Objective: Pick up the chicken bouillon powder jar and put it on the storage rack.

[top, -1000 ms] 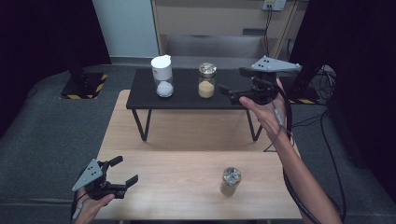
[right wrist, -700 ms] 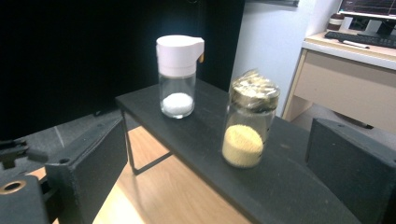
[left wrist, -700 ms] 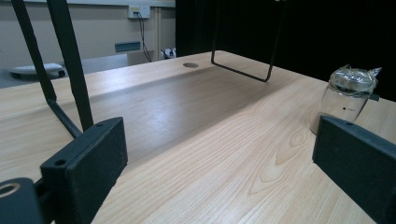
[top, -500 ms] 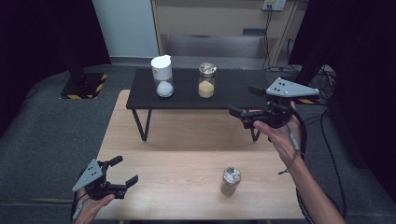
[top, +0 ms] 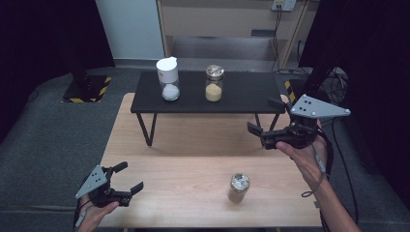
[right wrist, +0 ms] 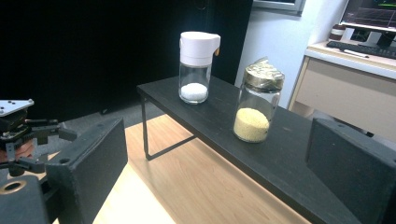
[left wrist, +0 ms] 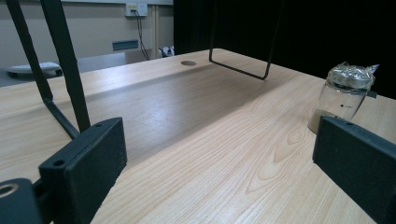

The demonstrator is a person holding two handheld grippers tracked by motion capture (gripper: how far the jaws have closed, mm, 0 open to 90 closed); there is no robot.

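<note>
Black right gripper [top: 261, 120] lower, nearer; jaws open, empty.

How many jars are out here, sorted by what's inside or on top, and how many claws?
Jar with white cap and white powder: 1
Foil-topped jar of yellow grains: 1
Foil-topped jar on the wooden table: 1
Hand-held claws, both open and empty: 2, left claw, right claw
Total: 5
</note>
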